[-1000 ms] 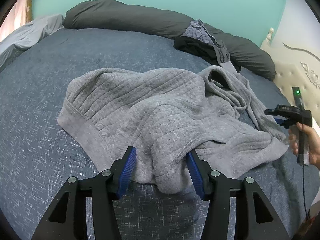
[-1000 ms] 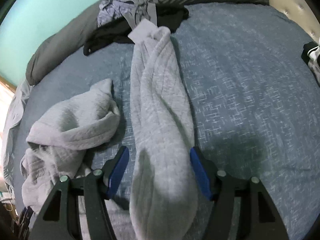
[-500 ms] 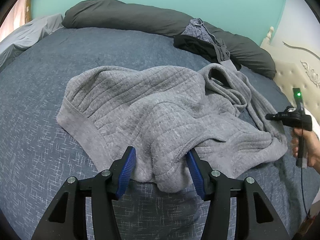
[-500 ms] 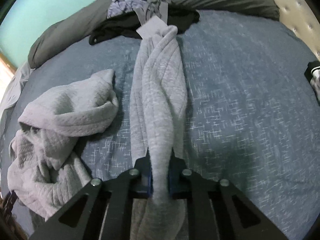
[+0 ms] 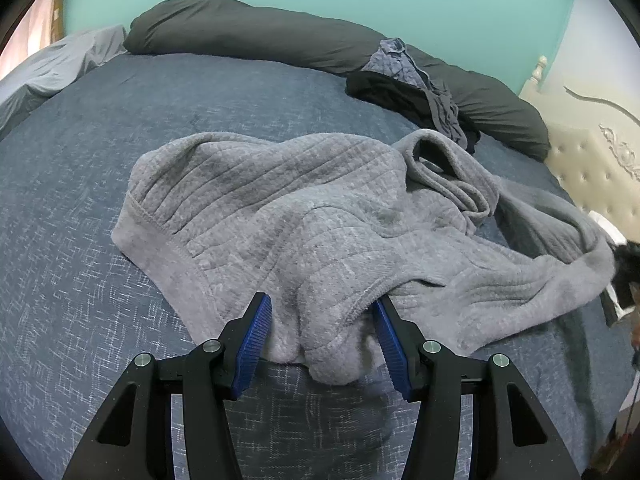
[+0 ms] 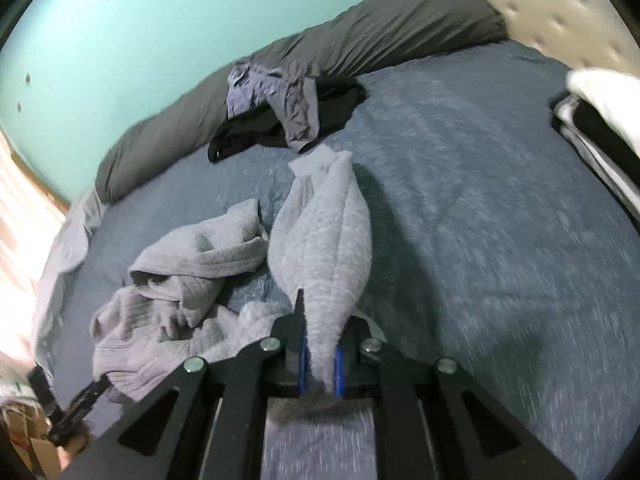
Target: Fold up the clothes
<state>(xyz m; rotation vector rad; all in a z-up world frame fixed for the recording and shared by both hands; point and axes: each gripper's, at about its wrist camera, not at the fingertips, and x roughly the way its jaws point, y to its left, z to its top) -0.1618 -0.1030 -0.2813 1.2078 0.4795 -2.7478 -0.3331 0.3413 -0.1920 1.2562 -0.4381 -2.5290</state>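
A grey quilted sweater (image 5: pixel 320 208) lies crumpled on the blue bed (image 5: pixel 100 300). My left gripper (image 5: pixel 322 336) is at its near hem, and a thick bunch of the cloth fills the gap between the blue pads and bulges out in front of them. In the right wrist view one sleeve (image 6: pixel 324 248) rises off the bed, stretched straight toward the camera. My right gripper (image 6: pixel 320 364) is shut on the sleeve's near end. The rest of the sweater (image 6: pixel 172 280) is heaped to the left of the sleeve.
A long dark bolster (image 5: pixel 248 28) lies along the far edge under the teal wall. A pile of dark and blue clothes (image 5: pixel 408 88) sits against it. A tufted cream headboard (image 5: pixel 592 168) is on the right, and folded black and white items (image 6: pixel 592 120) lie near it.
My right gripper closed on the sleeve, then pulled it up and back, so it now hangs taut off the bed. The left gripper and the hem stayed in place.
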